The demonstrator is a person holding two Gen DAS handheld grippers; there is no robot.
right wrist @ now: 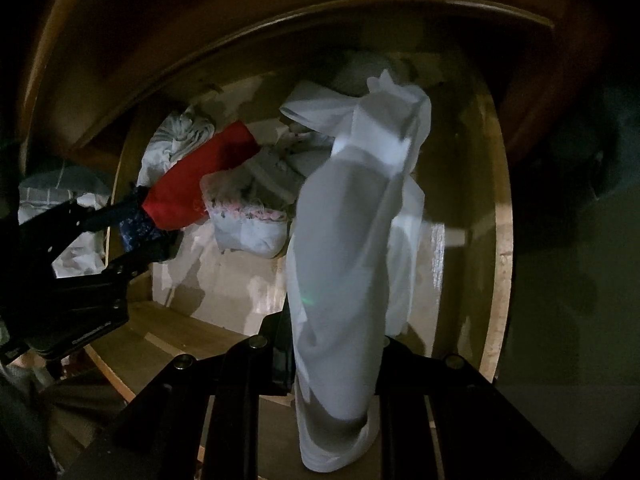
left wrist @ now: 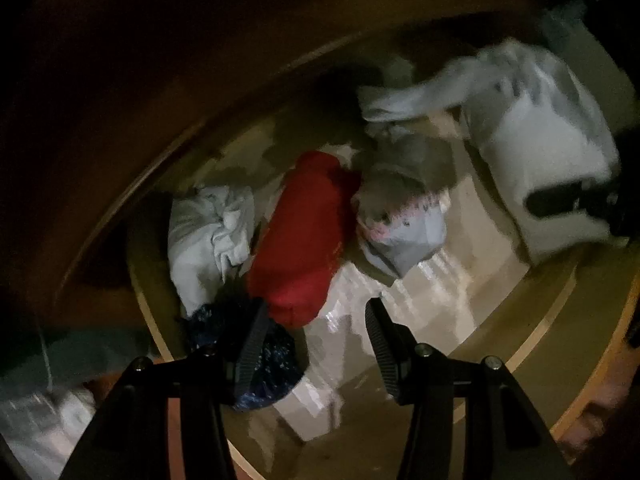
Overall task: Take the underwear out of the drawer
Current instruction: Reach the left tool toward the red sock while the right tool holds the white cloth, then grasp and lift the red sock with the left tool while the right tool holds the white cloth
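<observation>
Holding limp white cotton underwear (right wrist: 340, 240) above the wooden drawer (right wrist: 498, 216): right gripper (right wrist: 334, 354), jaws clenched on it. Left gripper (left wrist: 316, 320), jaws released, over a red fabric roll (left wrist: 304, 232) and crumpled white garment (left wrist: 208, 232).

Both views dim, fisheye-bent, corners black; left-wrist view motion-blurred; glare on the drawer (right wrist: 496, 216) floor's right side.

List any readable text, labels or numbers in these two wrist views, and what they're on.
None readable.
Rolled red fabric piece: faint marks on it, too blurred to tell if they are print.
White cloth with pink and dark trim pattern: pattern only, no letters.
Dark blue speckled bundle: speckles, no text.
Plain white garment in the right hand-held gripper: blank.
</observation>
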